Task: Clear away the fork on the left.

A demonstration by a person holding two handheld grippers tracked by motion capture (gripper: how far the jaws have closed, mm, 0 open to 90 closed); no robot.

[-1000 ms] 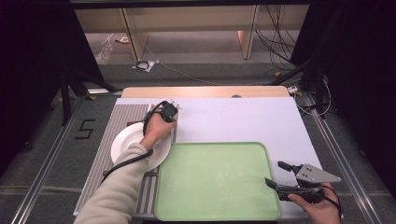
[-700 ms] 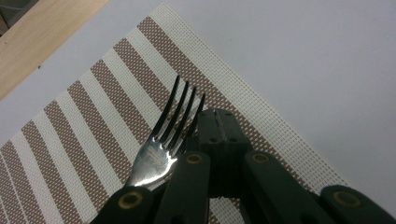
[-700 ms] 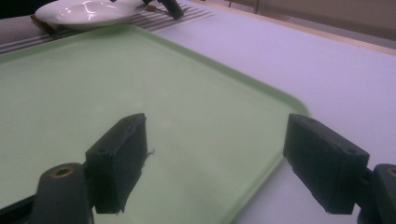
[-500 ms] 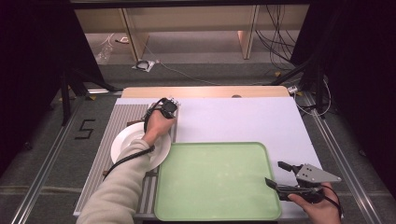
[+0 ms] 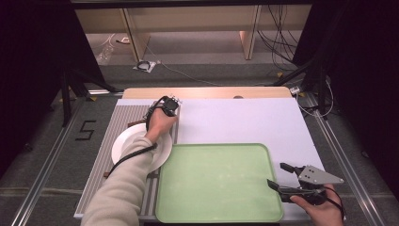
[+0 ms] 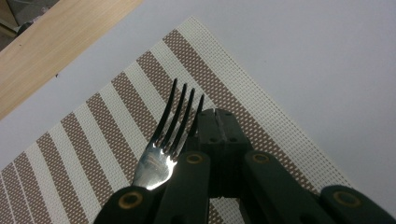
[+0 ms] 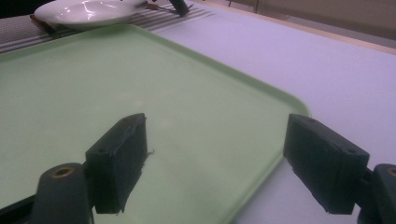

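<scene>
A silver fork [image 6: 163,149] lies on a brown and white striped placemat [image 6: 93,140], tines pointing away. My left gripper [image 6: 217,113] is shut, jaw tips pressed together just right of the tines, with the fork beside them and not between the pads. In the high view the left gripper [image 5: 171,101] sits at the placemat's [image 5: 136,115] far right corner, beyond a white plate [image 5: 129,143]. My right gripper [image 5: 276,174] is open and holds nothing at the right edge of the green tray [image 5: 216,181]. Its jaws [image 7: 217,154] stand wide over the tray's rim [image 7: 261,154].
The white plate [image 7: 88,11] rests on the placemat left of the tray. A white sheet [image 5: 244,122] covers the table beyond the tray, and a wooden strip [image 5: 207,92] runs along the far edge. A cable trails from the left gripper across the plate.
The left gripper has edged slightly toward the far side of the placemat. The right gripper has kept still.
</scene>
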